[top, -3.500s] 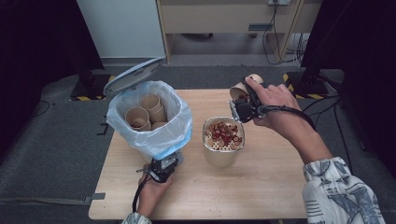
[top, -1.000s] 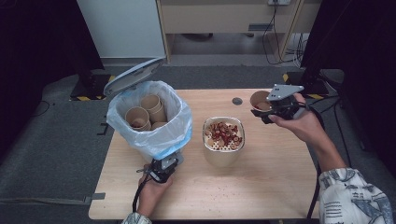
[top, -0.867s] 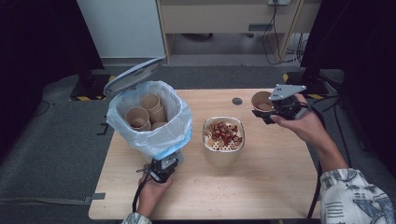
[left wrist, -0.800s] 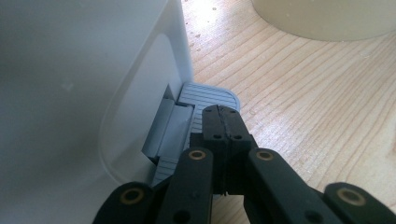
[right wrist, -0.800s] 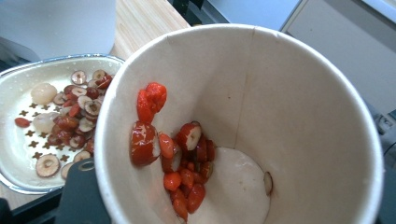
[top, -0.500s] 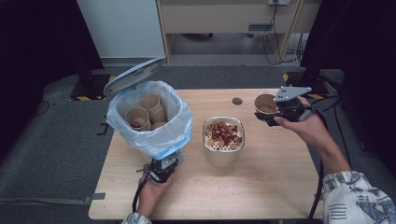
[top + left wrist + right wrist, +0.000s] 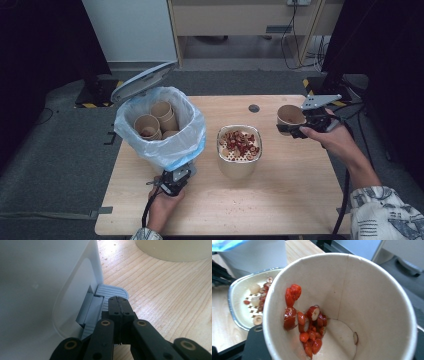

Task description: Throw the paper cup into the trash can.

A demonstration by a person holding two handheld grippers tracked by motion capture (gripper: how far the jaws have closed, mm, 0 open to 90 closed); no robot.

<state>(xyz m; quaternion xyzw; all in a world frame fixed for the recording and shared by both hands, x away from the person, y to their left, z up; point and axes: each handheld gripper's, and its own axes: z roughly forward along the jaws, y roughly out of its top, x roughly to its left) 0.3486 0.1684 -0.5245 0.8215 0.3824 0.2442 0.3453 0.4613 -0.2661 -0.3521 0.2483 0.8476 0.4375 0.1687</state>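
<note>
High view: a person works at a wooden worktop with a gripper in each hand, clearing used cups into a lidded bin.
Left gripper: its fingers are pressed together with nothing between them, and their tips rest on the grey foot pedal at the base of the bin. Judging by the raised lid, the push on the pedal is what keeps the bin open for the other hand.
Bin contents: several brown paper cups already lie inside the blue-edged liner bag, so this cup looks like one of a series.
Right gripper: its fingers pinch the wall of a paper cup, held in the air off the worktop's right side, apart from both the bin and the strainer bowl.
Paper cup inside: seen along the right gripper, the cup is tipped and red fruit pieces cling to its wall and floor.
Strainer bowl: it stands mid-worktop, just right of the bin, holding red and pale fruit bits over a perforated floor.
Likely reason for the order: leftovers go into the bowl before the cup joins the rest in the bin.
Small dark disc: it lies on the far worktop, untouched.
</note>
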